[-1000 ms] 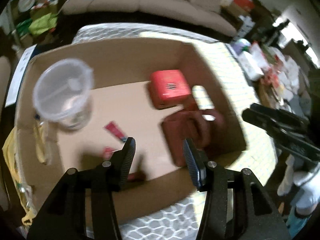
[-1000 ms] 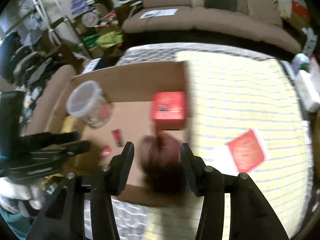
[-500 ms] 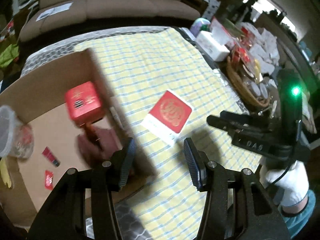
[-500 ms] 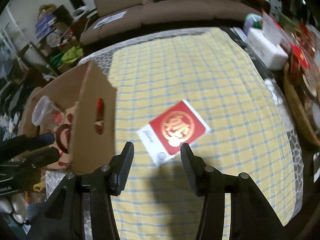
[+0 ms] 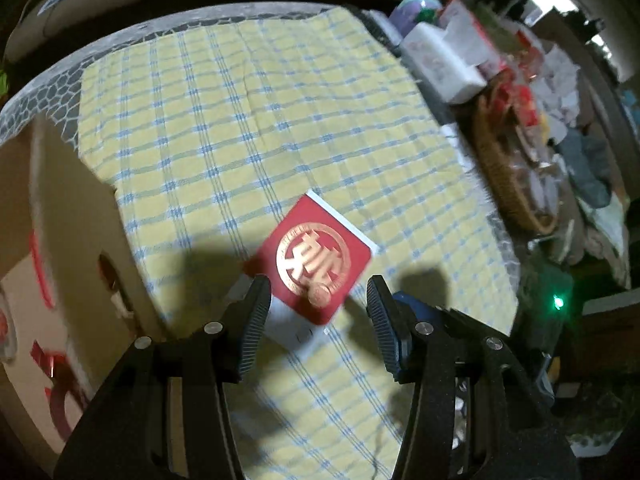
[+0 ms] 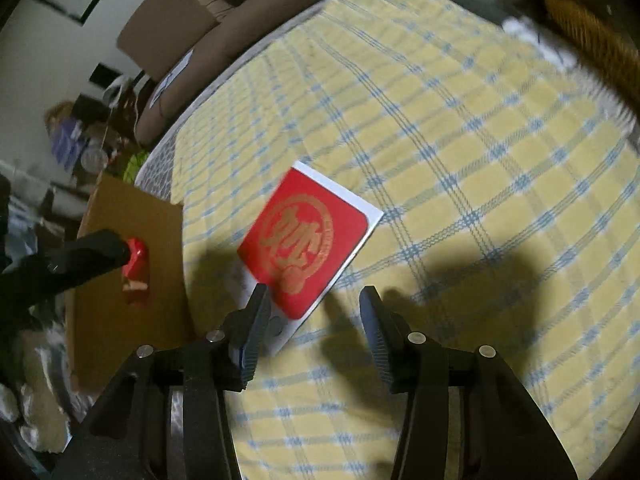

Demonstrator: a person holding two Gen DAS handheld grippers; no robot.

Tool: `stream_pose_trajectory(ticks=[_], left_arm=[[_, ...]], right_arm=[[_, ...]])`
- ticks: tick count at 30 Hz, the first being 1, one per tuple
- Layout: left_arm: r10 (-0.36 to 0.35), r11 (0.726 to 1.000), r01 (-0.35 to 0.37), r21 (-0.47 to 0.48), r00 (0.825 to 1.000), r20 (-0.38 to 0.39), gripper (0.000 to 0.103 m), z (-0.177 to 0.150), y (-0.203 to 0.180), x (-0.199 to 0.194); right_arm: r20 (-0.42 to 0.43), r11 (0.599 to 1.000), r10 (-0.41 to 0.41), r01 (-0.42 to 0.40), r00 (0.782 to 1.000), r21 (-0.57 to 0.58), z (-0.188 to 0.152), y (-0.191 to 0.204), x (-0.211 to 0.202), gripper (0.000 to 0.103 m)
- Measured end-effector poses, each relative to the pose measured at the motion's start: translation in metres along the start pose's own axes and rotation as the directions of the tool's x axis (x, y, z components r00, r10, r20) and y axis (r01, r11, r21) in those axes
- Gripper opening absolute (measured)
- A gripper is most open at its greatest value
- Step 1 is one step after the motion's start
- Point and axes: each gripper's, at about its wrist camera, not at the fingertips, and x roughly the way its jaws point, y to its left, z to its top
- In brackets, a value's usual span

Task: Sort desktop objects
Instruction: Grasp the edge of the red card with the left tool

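A flat red card with a gold emblem and white border (image 5: 314,258) lies on the yellow checked tablecloth (image 5: 248,120); it also shows in the right wrist view (image 6: 306,236). My left gripper (image 5: 318,328) is open and empty, just in front of the card's near edge. My right gripper (image 6: 312,328) is open and empty, close above the card's near corner. A cardboard box (image 5: 60,240) stands at the left; in the right wrist view its wall (image 6: 132,248) has a handle hole showing red inside. The left gripper's arm (image 6: 60,264) shows beside the box.
A white tissue box (image 5: 444,64) and a wicker basket (image 5: 508,176) of clutter stand along the table's right side. A brown sofa (image 6: 208,20) is behind the table. Cluttered shelves (image 6: 80,136) are at the far left.
Both grippers swung from over the box to the right and down toward the red card. The card is now close in front of both. Both stayed open.
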Motion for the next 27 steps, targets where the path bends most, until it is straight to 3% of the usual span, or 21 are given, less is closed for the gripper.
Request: stream_pose_trajectory(ticks=[11, 27], left_arm=[[0.047, 0.999, -0.050, -0.019, 0.992, -0.120, 0.047, 0.027, 0.003, 0.057], [0.099, 0.994, -0.104, -0.017, 0.977, -0.190, 0.047, 0.027, 0.010, 0.088]], right_arm=[[0.008, 0.998, 0.051, -0.052, 0.999, 0.042, 0.009, -0.019, 0.019, 0.046], [0.005, 0.995, 0.086, -0.086, 0.996, 0.056, 0.009, -0.023, 0.026, 0.041]])
